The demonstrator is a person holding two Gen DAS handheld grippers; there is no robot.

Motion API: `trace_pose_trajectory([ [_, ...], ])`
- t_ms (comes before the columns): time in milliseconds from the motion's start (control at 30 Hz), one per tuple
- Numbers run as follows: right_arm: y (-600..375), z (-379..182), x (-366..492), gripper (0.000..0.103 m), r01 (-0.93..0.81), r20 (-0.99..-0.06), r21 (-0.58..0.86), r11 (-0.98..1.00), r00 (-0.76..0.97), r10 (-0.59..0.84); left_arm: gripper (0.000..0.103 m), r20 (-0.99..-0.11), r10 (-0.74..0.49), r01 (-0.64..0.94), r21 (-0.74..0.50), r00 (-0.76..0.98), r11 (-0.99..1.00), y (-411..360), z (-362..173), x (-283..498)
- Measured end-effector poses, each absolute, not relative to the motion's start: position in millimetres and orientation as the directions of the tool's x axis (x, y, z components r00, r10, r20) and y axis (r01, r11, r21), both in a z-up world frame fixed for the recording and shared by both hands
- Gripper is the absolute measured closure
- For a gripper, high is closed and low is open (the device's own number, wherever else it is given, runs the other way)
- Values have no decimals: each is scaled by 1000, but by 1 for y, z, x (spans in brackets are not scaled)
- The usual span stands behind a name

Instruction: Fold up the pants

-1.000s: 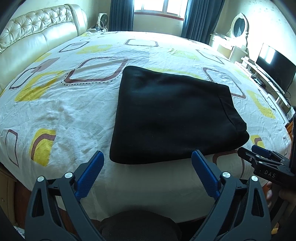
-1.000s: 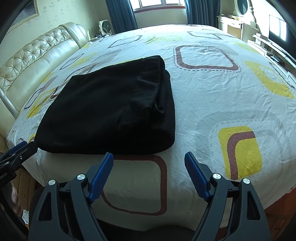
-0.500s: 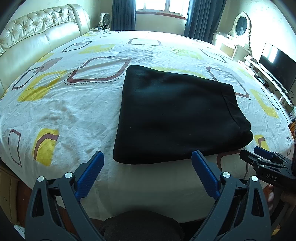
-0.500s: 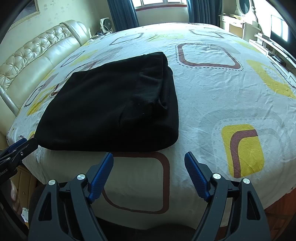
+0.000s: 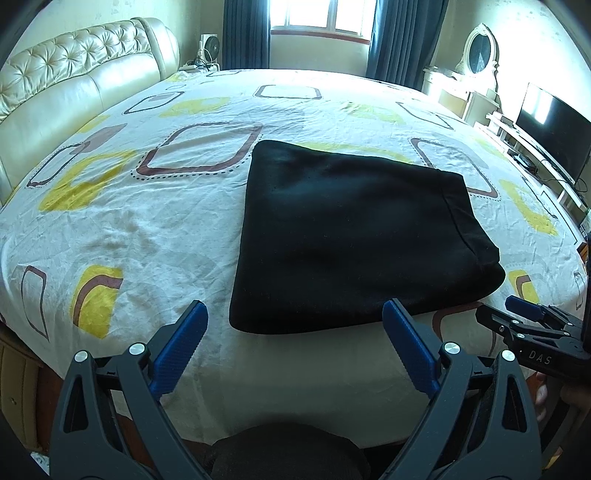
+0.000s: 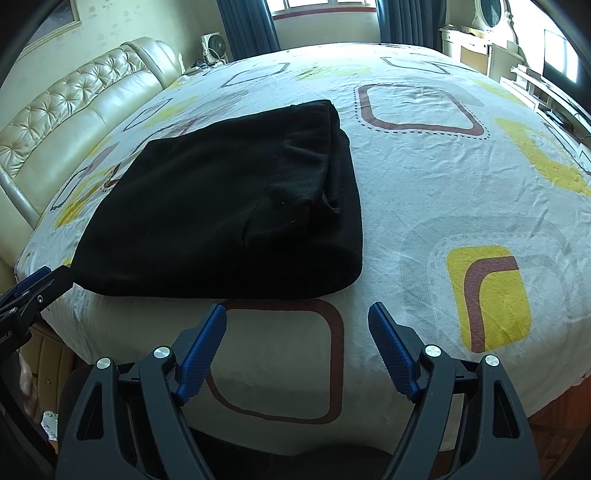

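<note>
Room: bedroom with a window [image 5: 319, 16] between dark blue curtains [image 5: 404, 38], a cream tufted headboard [image 5: 74, 77] on the left, a small fan [image 5: 209, 50] in the far corner, an oval-mirror dresser [image 5: 478, 62] and a dark television [image 5: 554, 129] on the right.
Surface: bed [image 5: 147, 229] covered by a white sheet printed with yellow patches and brown rounded squares (wrinkled in places).
Pants: black pants [image 5: 354, 240], folded into a flat, roughly square stack, lying on the sheet near the bed's front edge; the layered open edges face right in the right wrist view [image 6: 229, 214].
Left tool: left tool [image 5: 293, 323] hangs off the bed's front edge with its blue-padded jaws spread wide and nothing between them; the near edge of the stack sits just beyond its tips, not touched.
Right tool: right tool [image 6: 297, 323] likewise stands wide apart and empty, in front of the stack's right corner, over a brown square on the sheet's hanging side.
Cross views: each tool shows at the edge of the other's camera, the right one [image 5: 517, 317] at lower right (marked "DAS"), the left one [image 6: 35, 286] at lower left.
</note>
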State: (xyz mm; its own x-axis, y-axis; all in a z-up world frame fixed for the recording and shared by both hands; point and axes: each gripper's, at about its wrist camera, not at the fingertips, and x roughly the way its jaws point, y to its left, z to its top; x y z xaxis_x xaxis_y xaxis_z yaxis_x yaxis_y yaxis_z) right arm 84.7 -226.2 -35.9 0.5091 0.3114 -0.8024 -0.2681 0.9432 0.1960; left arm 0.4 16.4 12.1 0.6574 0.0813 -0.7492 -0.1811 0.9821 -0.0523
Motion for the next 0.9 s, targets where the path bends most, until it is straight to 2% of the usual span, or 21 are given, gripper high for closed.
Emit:
trace_pose_trajectory([
  [333, -227, -35, 85, 25, -274, -800, 207, 939, 505, 323, 2, -689, 110, -135, 18, 716, 991, -1, 32, -1],
  [467, -229, -36, 86, 25, -266, -800, 216, 939, 504, 327, 2, -658, 260, -230, 134, 707, 964, -12, 43, 2],
  [600, -233, -38, 88, 25, -252, -808, 232, 939, 488, 331, 2, -688, 85, -88, 31, 721, 996, -9, 54, 13],
  [733, -244, -22, 100, 25, -230, -787, 301, 926, 488, 377, 2, -691, 52, -64, 9, 721, 998, 26, 58, 37],
  [800, -250, -9, 119, 25, -226, -766, 314, 922, 513, 387, 2, -696, 96, -91, 45, 711, 995, 60, 52, 59],
  [900, -257, 8, 172, 19, -202, -739, 299, 933, 569, 360, 2, -712, 209, -195, 103, 670, 975, 127, 32, 100],
])
